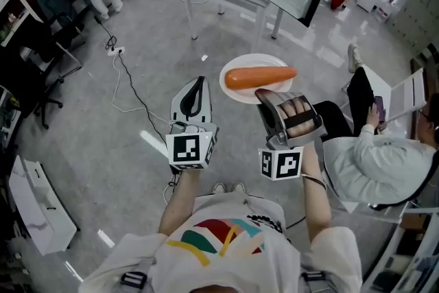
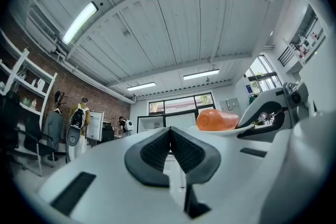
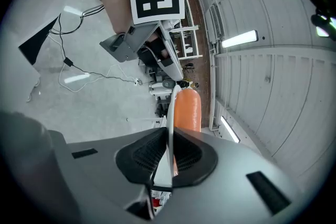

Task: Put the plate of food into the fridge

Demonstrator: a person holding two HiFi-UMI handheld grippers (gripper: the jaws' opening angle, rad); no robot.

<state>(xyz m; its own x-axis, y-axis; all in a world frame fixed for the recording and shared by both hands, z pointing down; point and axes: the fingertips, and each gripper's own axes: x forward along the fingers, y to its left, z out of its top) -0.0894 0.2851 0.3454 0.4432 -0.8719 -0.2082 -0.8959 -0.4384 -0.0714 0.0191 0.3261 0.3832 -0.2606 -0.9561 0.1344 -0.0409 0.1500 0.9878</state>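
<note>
- Right gripper: fingers clamped on the near rim of a white plate, which is held in the air above the floor, in front of the person.
- Plate contents: one long orange piece of food, lying across it.
- Left gripper: fingers pressed together, nothing between them; beside the plate, not touching it.
- Seated person: at right.

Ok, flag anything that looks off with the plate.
Nothing is spilled or damaged. The plate sits roughly level, pinched at one rim only by the right tool, with the carrot lying loose across it. The left tool is shut and empty.
</note>
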